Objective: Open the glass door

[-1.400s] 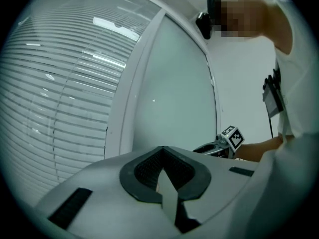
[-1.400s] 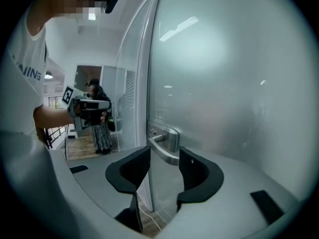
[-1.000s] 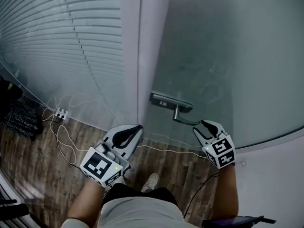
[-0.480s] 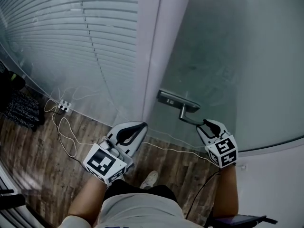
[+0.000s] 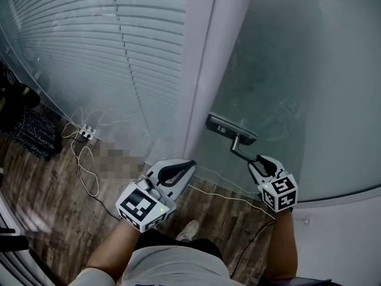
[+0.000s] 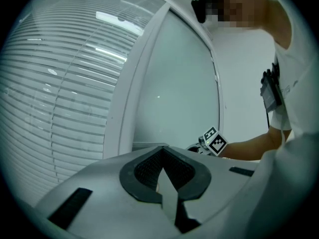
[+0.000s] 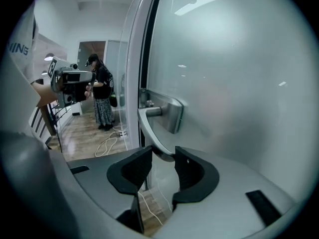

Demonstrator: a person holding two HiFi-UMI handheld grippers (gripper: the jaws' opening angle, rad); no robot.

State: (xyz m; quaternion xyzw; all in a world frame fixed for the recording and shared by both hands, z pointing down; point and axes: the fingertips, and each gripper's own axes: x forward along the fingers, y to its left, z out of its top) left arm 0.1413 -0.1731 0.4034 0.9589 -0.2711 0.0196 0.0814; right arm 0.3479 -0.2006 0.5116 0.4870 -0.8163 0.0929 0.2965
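Observation:
The frosted glass door (image 5: 297, 70) carries a metal lever handle (image 5: 241, 149) on a steel plate (image 5: 229, 128). My right gripper (image 5: 262, 161) points at the door and a little down. Its jaws are closed on the free end of the lever. In the right gripper view the handle (image 7: 149, 128) curves down from the plate and its tip sits between both pads of the right gripper (image 7: 163, 156). My left gripper (image 5: 189, 163) hangs level near the white door frame (image 5: 205, 70), shut and empty. The left gripper (image 6: 162, 149) touches nothing.
Closed blinds (image 5: 107, 40) behind glass fill the left. A power strip (image 5: 87, 134) and loose cables (image 5: 89, 177) lie on the wooden floor below. My shoe (image 5: 189, 230) is near the door's foot. A person (image 7: 102, 96) stands far off in the right gripper view.
My right gripper has sunk slightly at the lever's end and its jaws have narrowed onto it. The left gripper has stayed in place beside the frame.

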